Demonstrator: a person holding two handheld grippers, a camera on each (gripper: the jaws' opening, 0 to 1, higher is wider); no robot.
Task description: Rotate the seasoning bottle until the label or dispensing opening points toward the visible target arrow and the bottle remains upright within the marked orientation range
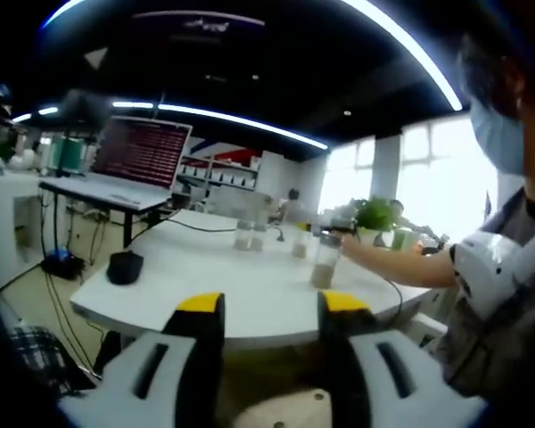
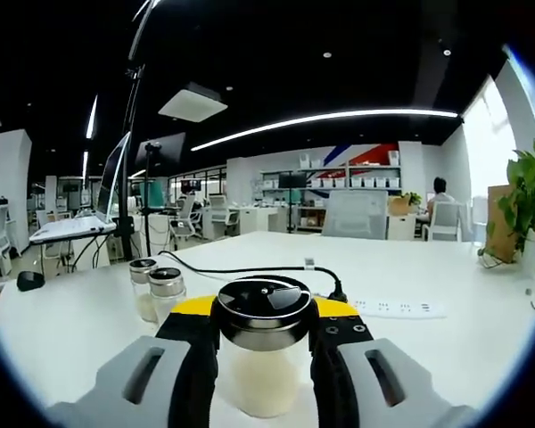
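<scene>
The seasoning bottle [image 2: 262, 374] has a clear body with pale contents and a black, chrome-rimmed lid. It stands upright on the white table [image 2: 410, 267], and my right gripper [image 2: 263, 328] is shut on it, its yellow-tipped jaws pressed against both sides. In the left gripper view the same bottle [image 1: 325, 264] stands far off on the table [image 1: 205, 285], with a person's arm reaching to it from the right. My left gripper [image 1: 272, 308] hovers off the table's near edge, open with nothing between its jaws.
Two more shakers [image 2: 156, 290] stand just left of the held bottle, also seen as jars [image 1: 250, 235]. A power strip [image 2: 397, 309] and black cable lie behind it. A mouse [image 1: 125, 266], a laptop [image 1: 143, 156] and a potted plant [image 1: 373, 214] sit around the table. A masked person [image 1: 508, 267] stands at the right.
</scene>
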